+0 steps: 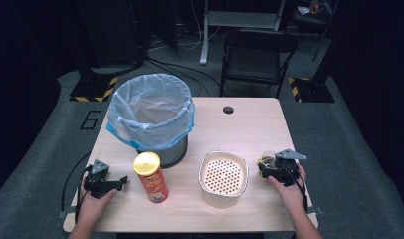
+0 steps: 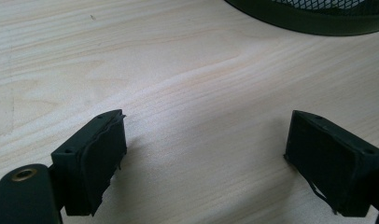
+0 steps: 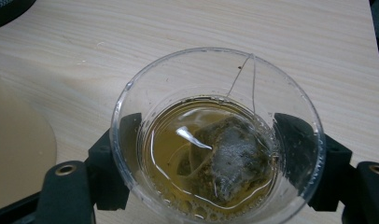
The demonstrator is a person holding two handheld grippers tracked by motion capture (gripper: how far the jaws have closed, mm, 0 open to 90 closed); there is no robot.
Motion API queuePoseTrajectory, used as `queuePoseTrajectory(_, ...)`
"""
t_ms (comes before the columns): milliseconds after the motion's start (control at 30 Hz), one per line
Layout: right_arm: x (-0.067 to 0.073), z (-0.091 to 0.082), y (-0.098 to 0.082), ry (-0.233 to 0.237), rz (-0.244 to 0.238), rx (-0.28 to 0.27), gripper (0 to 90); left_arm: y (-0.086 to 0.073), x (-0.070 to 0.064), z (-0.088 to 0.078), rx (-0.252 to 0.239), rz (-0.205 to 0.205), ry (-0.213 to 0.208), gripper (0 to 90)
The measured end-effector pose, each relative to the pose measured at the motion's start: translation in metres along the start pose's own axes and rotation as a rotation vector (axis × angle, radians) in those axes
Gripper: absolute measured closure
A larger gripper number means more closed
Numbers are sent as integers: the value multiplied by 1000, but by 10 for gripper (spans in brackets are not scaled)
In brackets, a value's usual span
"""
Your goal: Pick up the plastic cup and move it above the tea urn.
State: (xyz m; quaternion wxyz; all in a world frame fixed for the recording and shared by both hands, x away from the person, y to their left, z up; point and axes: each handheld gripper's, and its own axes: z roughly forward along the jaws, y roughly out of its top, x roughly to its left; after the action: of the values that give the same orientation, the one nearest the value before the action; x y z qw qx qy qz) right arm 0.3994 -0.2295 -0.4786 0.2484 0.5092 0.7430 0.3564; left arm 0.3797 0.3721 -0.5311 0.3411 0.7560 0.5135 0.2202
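Note:
A clear glass [image 1: 264, 160] of amber tea stands near the table's right edge. In the right gripper view the glass [image 3: 178, 93] has a tea bag [image 3: 234, 158] sunk in the tea, and its string runs up over the rim. My right gripper [image 1: 267, 168] straddles it, one black jaw against each side of the lower wall, and it [image 3: 211, 140] looks shut on the glass. My left gripper [image 1: 121, 181] lies low at the table's front left, pointing toward the can. Its jaws [image 2: 206, 149] stand wide apart over bare wood with nothing between them.
A mesh bin with a blue liner [image 1: 151, 114] stands at the back left, its base [image 2: 309, 18] just ahead of the left jaws. A red can with a yellow lid [image 1: 151, 179] stands in front of it. A cream perforated bowl [image 1: 223, 154] sits left of the glass.

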Motion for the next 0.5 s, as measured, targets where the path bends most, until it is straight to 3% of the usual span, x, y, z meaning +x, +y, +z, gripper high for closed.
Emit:
queuePoseTrajectory(33, 0, 0, 0, -4, -23, -5, 259, 0, 0, 0, 0, -1, 0, 118)
queuePoseTrajectory(267, 0, 0, -1, 5, -64, -30, 278, 0, 0, 0, -1, -1, 0, 117)
queuePoseTrajectory(433, -4, 0, -3, 35, -73, -42, 287, 0, 0, 0, 0, 0, 0, 117)
queuePoseTrajectory(500, -6, 0, -3, 56, -81, -39, 331, 0, 0, 0, 0, 0, 0, 117)
